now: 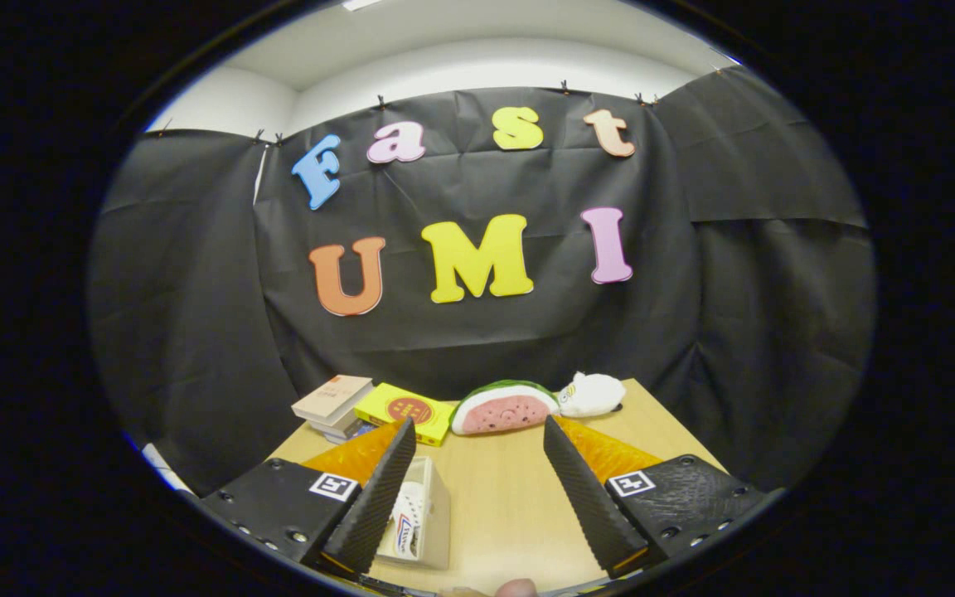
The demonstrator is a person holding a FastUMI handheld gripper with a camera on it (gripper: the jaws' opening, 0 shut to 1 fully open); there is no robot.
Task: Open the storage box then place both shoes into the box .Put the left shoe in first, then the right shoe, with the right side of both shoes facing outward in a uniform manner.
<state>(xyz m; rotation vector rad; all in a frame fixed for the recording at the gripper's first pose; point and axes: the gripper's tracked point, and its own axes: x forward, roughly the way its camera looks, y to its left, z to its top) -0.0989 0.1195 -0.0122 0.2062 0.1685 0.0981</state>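
While tool (477,464) gapes, books (336,402), watermelon plush (502,408) beyond

Black ribbed jaws, yellow book (405,410), red-green watermelon plush (504,408), pale wood table (502,506)

Your gripper (477,489) shows two black ribbed wedge fingers (378,506), orange panels behind them, black textured housings with silver screws, and a square black-and-white marker (335,486) on each side.

Gripper (477,489) fingers spread wide over wooden table (511,506), storage box (419,518) beside left finger, books (370,406), watermelon plush (504,408) beyond
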